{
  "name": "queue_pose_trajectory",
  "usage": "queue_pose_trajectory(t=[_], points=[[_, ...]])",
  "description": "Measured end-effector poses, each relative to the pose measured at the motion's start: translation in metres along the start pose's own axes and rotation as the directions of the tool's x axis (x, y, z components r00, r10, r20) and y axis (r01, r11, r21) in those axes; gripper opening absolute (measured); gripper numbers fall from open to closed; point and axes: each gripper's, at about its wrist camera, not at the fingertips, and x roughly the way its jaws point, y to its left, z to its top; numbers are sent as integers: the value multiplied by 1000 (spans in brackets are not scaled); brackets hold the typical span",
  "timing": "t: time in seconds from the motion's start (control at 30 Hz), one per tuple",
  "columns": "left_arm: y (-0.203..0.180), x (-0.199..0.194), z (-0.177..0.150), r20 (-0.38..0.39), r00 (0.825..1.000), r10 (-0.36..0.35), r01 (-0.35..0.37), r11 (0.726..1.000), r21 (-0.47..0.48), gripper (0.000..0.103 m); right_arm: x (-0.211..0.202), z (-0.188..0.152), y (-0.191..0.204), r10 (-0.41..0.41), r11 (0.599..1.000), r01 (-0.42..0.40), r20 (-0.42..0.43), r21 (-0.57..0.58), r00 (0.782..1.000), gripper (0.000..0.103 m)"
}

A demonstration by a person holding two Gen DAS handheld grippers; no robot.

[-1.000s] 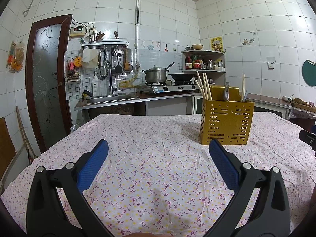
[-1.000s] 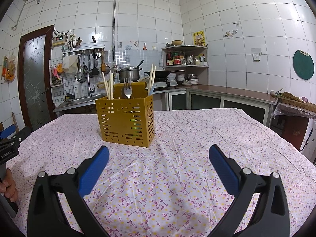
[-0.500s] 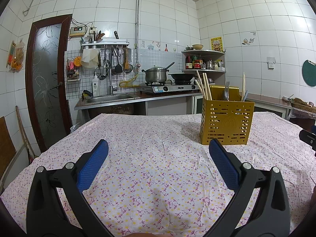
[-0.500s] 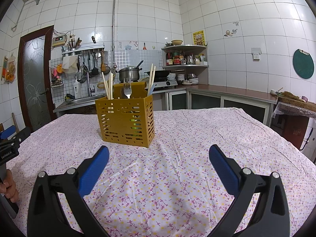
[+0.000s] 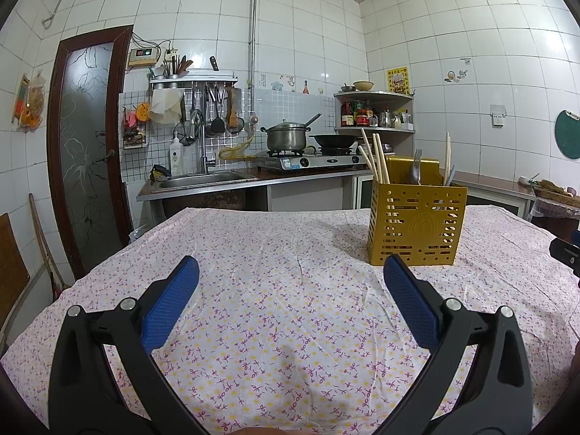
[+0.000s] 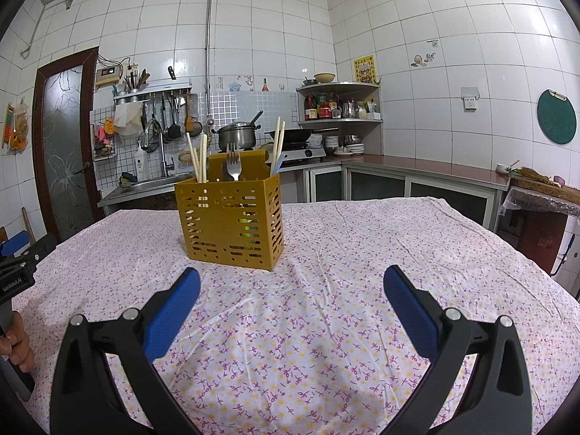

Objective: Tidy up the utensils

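Right wrist view: you are holding both grippers, right gripper (image 6: pixel 291 302) and left gripper (image 5: pixel 291 290), spread wide and empty near the yellow utensil caddy (image 6: pixel 232 223).

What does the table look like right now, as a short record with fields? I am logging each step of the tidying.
Surface: table with flowered cloth
Holder: yellow slotted caddy, upright on the cloth
Contents: chopsticks, fork, more chopsticks
Left claw: open, empty, above the cloth
Right claw: open, empty, facing the caddy
Loose utensils on the cloth: none seen
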Motion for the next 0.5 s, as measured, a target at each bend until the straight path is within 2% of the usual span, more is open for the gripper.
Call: queue_pose_trajectory(t=[0.5], points=[[0,1,1,-3,1000,1,-1,1000,-1,98,0,0,0,0,1000,0,0,1,1000,99]])
